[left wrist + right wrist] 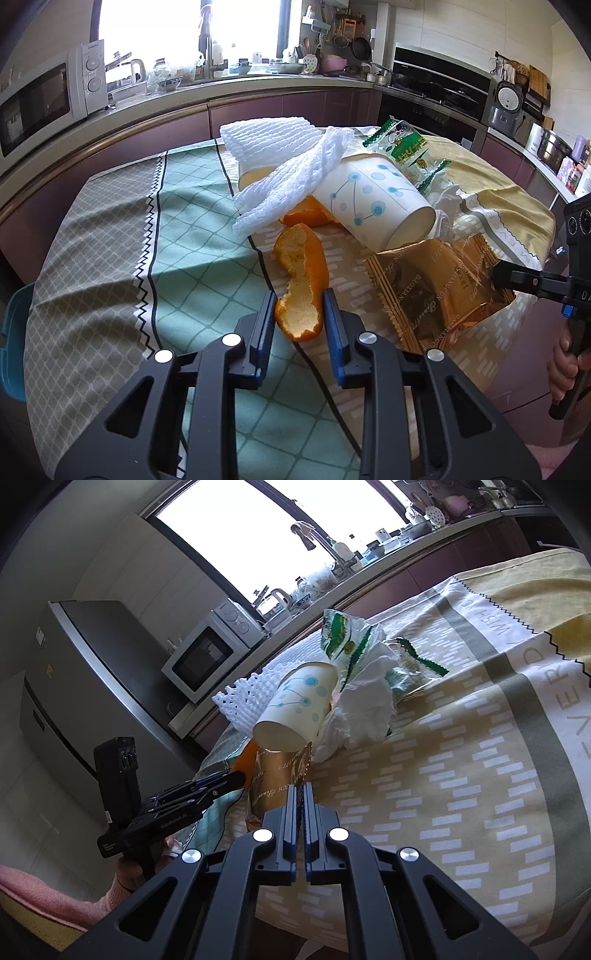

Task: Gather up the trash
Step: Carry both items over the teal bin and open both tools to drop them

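A pile of trash lies on the clothed table (110, 229). My left gripper (299, 306) has its jaws on both sides of an orange peel (301, 280), touching its near end. My right gripper (303, 794) is shut on the edge of a gold snack wrapper (269, 779), which also shows in the left wrist view (432, 288), with that gripper (495, 277) at its right edge. Behind lie a paper cup (373, 199) on its side, white foam netting (291, 177), a green wrapper (406, 147), crumpled tissue (358, 698) and a second peel (306, 214).
A teal container edge (14, 339) shows at the table's left side. Kitchen counters with a microwave (40, 99) and an oven (436, 85) run behind the table. A fridge (74, 672) stands at the left in the right wrist view.
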Motion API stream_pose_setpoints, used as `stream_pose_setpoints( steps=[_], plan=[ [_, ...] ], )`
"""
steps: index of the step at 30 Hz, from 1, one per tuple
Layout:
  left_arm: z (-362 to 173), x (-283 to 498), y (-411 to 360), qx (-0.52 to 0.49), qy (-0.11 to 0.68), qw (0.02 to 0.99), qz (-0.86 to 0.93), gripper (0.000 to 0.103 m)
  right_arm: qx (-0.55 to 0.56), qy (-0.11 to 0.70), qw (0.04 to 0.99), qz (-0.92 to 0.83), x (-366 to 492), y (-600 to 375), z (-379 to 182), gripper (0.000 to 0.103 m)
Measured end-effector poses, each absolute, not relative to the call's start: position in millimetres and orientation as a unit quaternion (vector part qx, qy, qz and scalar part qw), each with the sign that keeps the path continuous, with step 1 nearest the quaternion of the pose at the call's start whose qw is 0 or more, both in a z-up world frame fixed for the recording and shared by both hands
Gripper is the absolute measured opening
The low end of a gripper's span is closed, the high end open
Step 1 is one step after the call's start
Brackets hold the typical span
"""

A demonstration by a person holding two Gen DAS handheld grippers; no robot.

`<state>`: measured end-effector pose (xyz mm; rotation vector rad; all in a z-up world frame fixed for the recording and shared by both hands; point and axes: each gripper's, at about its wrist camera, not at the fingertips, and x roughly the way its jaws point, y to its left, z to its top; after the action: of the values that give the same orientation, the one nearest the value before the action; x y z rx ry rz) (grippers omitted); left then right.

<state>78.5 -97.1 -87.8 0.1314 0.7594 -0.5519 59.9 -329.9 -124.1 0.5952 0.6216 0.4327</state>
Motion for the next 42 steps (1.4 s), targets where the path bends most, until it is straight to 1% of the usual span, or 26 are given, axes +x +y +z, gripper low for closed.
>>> stream_pose_setpoints(
  steps=[5, 12, 19, 25, 33, 42],
  plan=[
    [-80, 68, -77, 0.039, 0.363, 0.89, -0.271, 0.022, 0.28, 0.29, 0.886, 0.23, 55, -317, -113, 0.001],
    [-56, 51, -30, 0.013, 0.339, 0.907, -0.248, 0.021, 0.261, 0.272, 0.887, 0.267, 61, -290, -86, 0.0],
    [-30, 42, 45, -0.012, 0.313, 0.932, -0.183, 0.021, 0.235, 0.262, 0.875, 0.331, 90, -243, -57, 0.0],
    [-18, 52, 121, -0.021, 0.301, 0.949, -0.096, 0.021, 0.211, 0.261, 0.857, 0.392, 131, -185, -36, 0.0],
    [-34, 85, 213, -0.053, 0.326, 0.944, -0.014, 0.021, 0.192, 0.292, 0.832, 0.431, 195, -88, -30, 0.0],
    [-72, 138, 258, -0.07, 0.366, 0.928, 0.01, 0.022, 0.168, 0.353, 0.823, 0.413, 249, -10, -59, 0.0]
  ],
)
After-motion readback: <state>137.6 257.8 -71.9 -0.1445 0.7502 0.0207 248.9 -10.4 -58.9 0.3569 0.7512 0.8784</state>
